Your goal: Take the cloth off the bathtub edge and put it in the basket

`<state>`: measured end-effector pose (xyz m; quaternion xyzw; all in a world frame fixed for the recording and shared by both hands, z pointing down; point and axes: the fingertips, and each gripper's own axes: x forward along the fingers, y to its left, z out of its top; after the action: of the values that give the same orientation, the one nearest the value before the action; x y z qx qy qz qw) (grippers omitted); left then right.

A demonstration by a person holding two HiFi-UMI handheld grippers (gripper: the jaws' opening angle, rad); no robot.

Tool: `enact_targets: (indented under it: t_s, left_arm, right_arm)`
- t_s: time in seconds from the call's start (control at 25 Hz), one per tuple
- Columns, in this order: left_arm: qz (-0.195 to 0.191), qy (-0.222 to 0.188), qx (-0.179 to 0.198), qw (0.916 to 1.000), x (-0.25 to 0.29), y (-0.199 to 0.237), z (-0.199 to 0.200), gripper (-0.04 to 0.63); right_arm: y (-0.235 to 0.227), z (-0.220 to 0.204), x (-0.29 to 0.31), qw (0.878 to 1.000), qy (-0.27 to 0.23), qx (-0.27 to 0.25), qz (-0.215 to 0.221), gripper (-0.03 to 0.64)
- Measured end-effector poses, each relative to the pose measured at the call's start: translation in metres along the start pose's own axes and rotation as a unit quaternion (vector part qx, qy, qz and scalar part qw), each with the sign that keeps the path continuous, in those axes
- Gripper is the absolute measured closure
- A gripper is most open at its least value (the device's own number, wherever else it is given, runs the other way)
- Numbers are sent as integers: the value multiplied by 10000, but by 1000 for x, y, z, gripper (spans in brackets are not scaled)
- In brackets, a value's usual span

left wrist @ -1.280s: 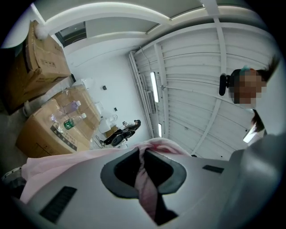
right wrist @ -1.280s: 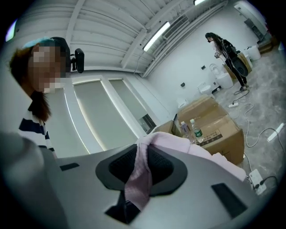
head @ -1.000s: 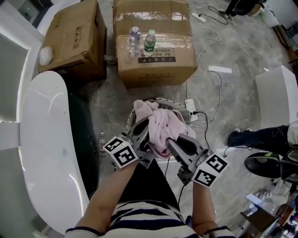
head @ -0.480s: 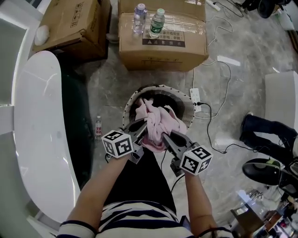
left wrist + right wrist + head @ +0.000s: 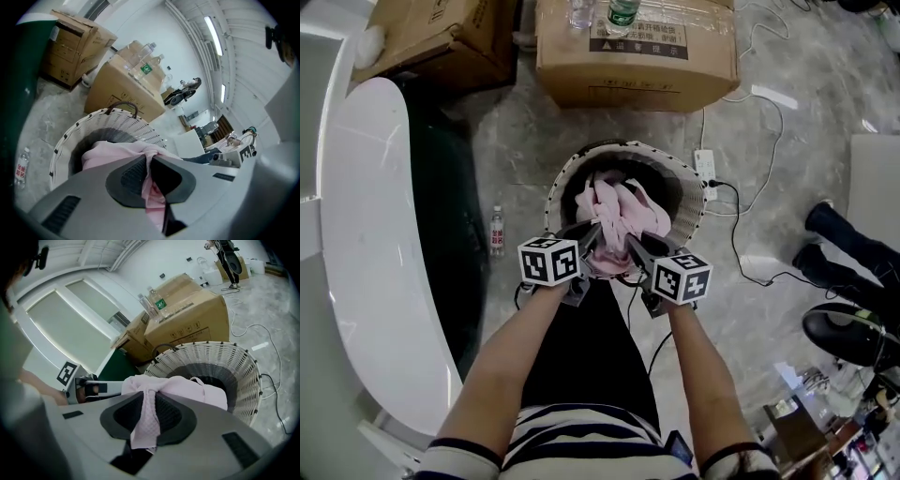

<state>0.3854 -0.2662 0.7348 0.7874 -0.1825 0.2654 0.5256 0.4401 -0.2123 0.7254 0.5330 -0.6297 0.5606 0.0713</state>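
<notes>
The pink cloth (image 5: 619, 208) is held low in the mouth of the white basket (image 5: 553, 202). One gathered fold is pinched in the left gripper (image 5: 150, 164) and another in the right gripper (image 5: 149, 411), each pair of jaws nearly closed on thin fabric. The cloth is judged light, soft and limp. It is best taken by bunched folds, since a single layer may slip.

- Cloth (image 5: 617, 208) pinched between jaws of left gripper (image 5: 591, 234) and of right gripper (image 5: 635, 246).
- Grippers held side by side at near rim of basket (image 5: 555, 199).
- Rest of cloth hung within basket mouth, ahead of both grippers.
- Bathtub (image 5: 366, 234) set well left of left gripper.
- Small bottle (image 5: 496, 232) found on floor between bathtub and basket.
- Large box (image 5: 637, 61) placed beyond basket, with bottles (image 5: 623, 11) stood on top.
- Second box (image 5: 441, 37) placed left of it.
- Power strip (image 5: 707, 167) laid on floor just right of basket, ahead of right gripper.
</notes>
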Motion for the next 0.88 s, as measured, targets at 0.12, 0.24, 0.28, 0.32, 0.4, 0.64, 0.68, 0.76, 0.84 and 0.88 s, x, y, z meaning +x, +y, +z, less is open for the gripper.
enact_targets:
  t_s: [0.12,0.24,0.28,0.32,0.4,0.64,0.68,0.76,0.84,0.88]
  left_arm:
    - [264,425,34,9987,10,19,-14,555]
    - [472,803,-89,9956,20,33,-24,555]
    - [496,887,-104,9948,22,34,-26,555]
    - [493,968,-90,9940,24,34,-28,555]
    - [482,1152,2,9922,26,34,-34,555]
    - [824,1506,439,9842,25,47,-41,554]
    - [871,1590,640,9813,24,48,-42,554]
    - [955,1790,1084,9732,24,49,-46,554]
    - [1122,1845,1401,9663,23,50,-47,552]
    - [1216,1807,1509,9643,23,51,-45,552]
  right_arm:
    - [-22,-10,18,9994,218,44,-268,525]
    - [-43,-13,29,9980,327,114,-532,525]
    - [-49,-13,32,9975,337,130,-604,525]
    - [-54,-13,34,9970,339,150,-683,525]
    - [-65,-12,37,9953,307,241,-888,525]
    - [-96,3,32,9873,125,270,-1558,520]
    - [-98,4,32,9866,141,180,-1617,517]
    - [-101,4,30,9843,193,-62,-1752,515]
    - [-102,5,28,9822,193,-267,-1852,515]
    - [-100,6,27,9820,161,-316,-1857,514]
